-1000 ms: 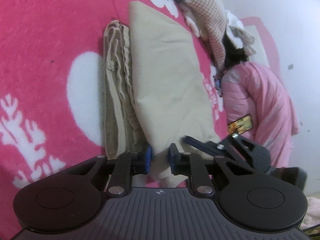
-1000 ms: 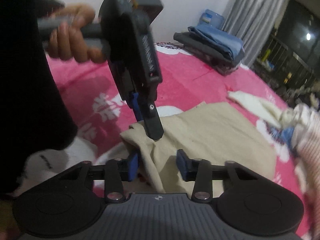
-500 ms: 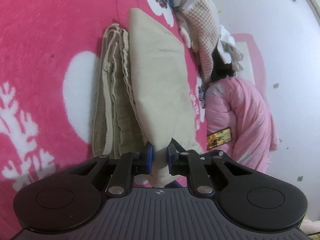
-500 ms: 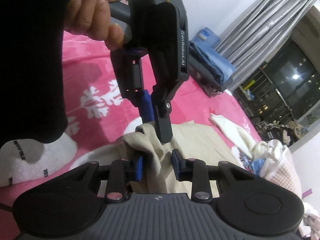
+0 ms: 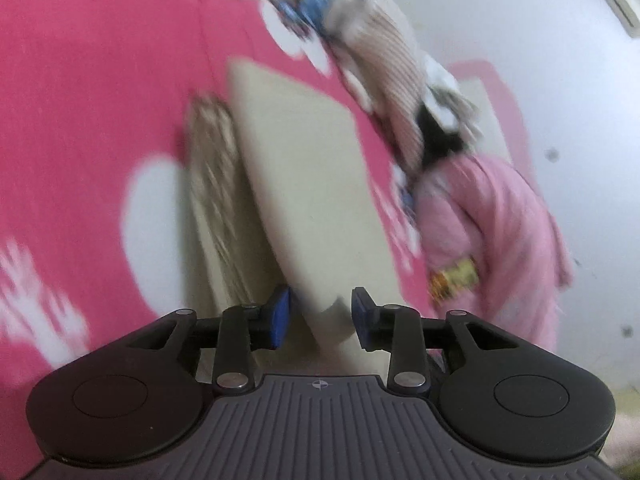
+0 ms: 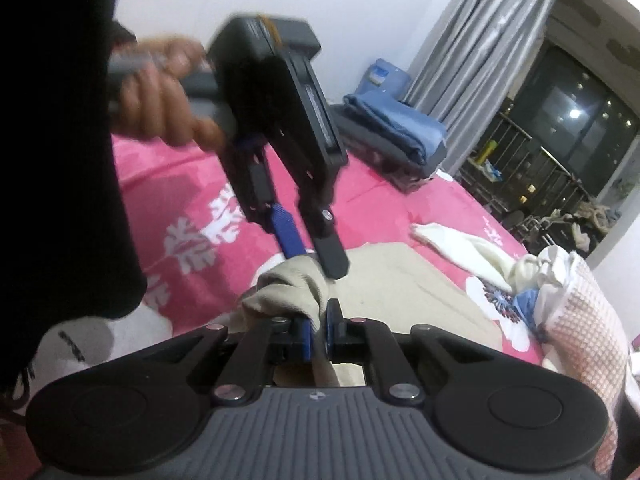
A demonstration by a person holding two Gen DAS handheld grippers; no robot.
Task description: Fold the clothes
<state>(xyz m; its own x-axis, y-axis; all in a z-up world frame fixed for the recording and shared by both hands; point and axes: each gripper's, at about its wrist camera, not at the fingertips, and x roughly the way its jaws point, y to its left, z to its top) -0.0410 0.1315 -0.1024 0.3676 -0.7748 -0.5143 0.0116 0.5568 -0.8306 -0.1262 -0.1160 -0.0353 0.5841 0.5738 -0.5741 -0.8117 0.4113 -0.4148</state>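
Note:
A beige garment (image 5: 304, 168) lies folded lengthwise on the pink flowered blanket (image 5: 80, 80), its stacked edges showing on the left. My left gripper (image 5: 320, 316) is at its near end. Its jaws are opening, and the cloth corner sits loose between the blue pads (image 5: 280, 316), which stand clear of it. In the right wrist view the left gripper (image 6: 316, 260) points down at a raised bunch of the beige garment (image 6: 400, 280). My right gripper (image 6: 317, 332) is closing, its pads pinching that bunched fold.
A heap of mixed clothes (image 5: 384, 60) and a pink garment (image 5: 492, 224) lie along the bed's right edge by the wall. Folded blue and dark clothes (image 6: 400, 136) sit at the far side near grey curtains (image 6: 472, 52). A white garment (image 6: 460, 252) lies beyond the beige one.
The left jaws, shut on the cloth's end before, have parted and let it go. The right jaws have closed onto the bunched fold. The left view is now blurred by movement.

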